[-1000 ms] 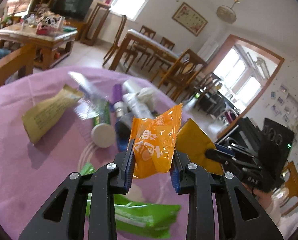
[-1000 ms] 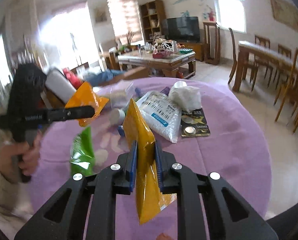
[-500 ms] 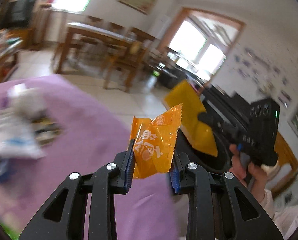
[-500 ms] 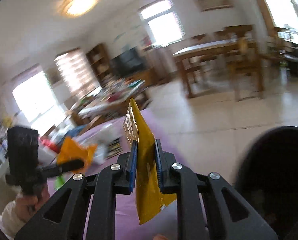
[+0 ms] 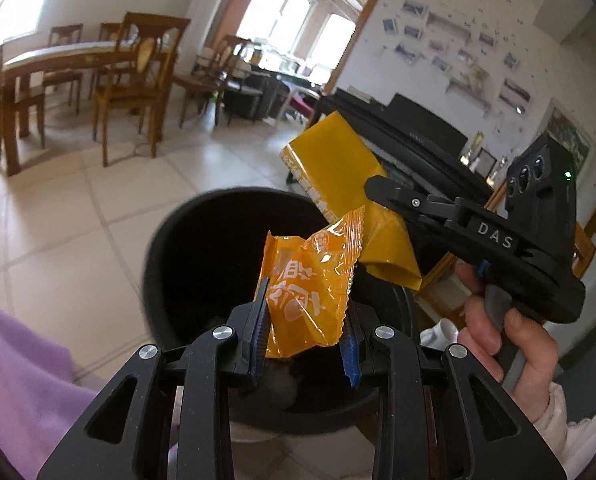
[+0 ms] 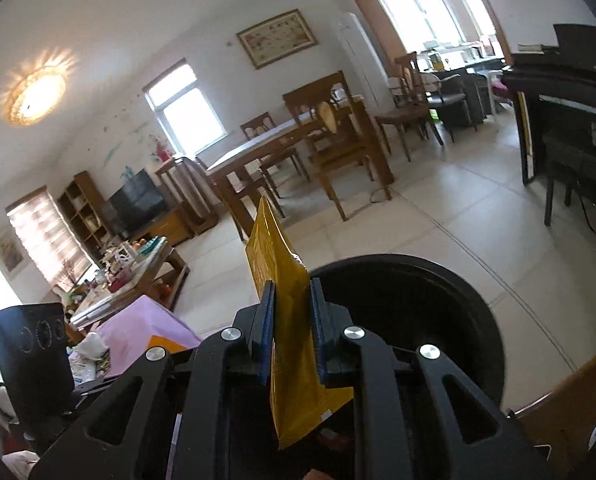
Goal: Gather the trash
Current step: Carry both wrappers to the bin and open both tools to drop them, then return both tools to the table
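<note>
Home living-dining room: dining table [image 6: 266, 148], piano [image 6: 570, 92], TV [image 6: 136, 200].

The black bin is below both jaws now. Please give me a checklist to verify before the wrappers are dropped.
1. Left gripper clamps the orange wrapper: ok.
2. Right gripper clamps the yellow packet: ok.
3. Orange wrapper over the black bin mouth: ok.
4. Yellow packet over the bin mouth: cannot tell; it looks near the rim.
5. Bin mouth open, no lid: ok.
6. Room left inside the bin: cannot tell, too dark.
</note>
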Available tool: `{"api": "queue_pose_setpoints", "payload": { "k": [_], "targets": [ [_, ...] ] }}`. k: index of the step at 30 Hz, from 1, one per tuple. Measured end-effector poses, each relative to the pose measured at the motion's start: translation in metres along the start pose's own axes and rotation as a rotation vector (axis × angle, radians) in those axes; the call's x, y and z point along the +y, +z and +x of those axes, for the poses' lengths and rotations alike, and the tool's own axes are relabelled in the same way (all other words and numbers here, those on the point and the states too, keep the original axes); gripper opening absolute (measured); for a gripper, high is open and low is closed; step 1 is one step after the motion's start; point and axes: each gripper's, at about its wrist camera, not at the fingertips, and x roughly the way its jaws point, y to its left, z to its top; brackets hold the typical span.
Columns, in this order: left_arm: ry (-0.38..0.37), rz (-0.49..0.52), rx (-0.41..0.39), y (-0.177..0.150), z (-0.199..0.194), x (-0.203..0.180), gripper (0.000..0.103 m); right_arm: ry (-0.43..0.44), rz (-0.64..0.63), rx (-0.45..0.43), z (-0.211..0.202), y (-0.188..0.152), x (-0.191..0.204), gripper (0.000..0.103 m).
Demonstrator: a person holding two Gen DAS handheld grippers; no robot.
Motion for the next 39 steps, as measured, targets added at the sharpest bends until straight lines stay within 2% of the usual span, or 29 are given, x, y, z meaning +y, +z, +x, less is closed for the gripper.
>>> {"api": "queue_pose_setpoints", "payload": {
  "k": [6,11,12,13,14,15,16,17,22,30,34,39],
  "targets": [
    [0.025,0.009,0.044,-0.002,0.027,0.006,0.03,-0.008,0.028,0.015,0.002,-0.002,-0.026,0.017],
    [0.05,0.018,0.071,-0.001,0.036,0.008,0.032,0.0,0.032,0.03,0.003,-0.004,-0.027,0.018],
    [0.06,0.023,0.076,0.001,0.036,0.005,0.037,0.003,0.033,0.033,0.005,-0.003,-0.032,0.02],
    [0.079,0.035,0.084,0.001,0.038,0.004,0.055,0.009,0.035,0.043,0.005,-0.003,-0.033,0.022],
    [0.096,0.042,0.086,0.002,0.039,0.003,0.068,0.017,0.034,0.058,0.007,-0.002,-0.033,0.033],
    [0.117,0.048,0.079,0.001,0.036,0.002,0.094,0.027,0.032,0.071,0.008,-0.001,-0.033,0.049],
    [0.14,0.055,0.06,0.002,0.032,0.002,0.098,0.031,0.037,0.081,0.009,0.0,-0.033,0.093],
    [0.151,0.069,0.03,0.002,0.026,0.0,0.098,0.035,0.047,0.073,0.007,-0.001,-0.032,0.098],
    [0.176,0.114,0.008,0.004,0.011,-0.006,0.098,0.012,0.006,0.055,0.004,0.0,-0.022,0.098],
    [0.168,0.1,-0.024,-0.005,-0.022,-0.004,0.098,0.01,0.008,0.07,0.005,0.001,-0.013,0.098],
    [0.181,0.067,-0.067,-0.016,-0.058,0.004,0.098,0.007,-0.004,0.088,0.007,0.0,-0.008,0.098],
    [0.247,-0.014,-0.146,-0.038,-0.127,0.033,0.098,0.022,-0.037,0.132,0.018,-0.007,0.016,0.098]
  ]
}}
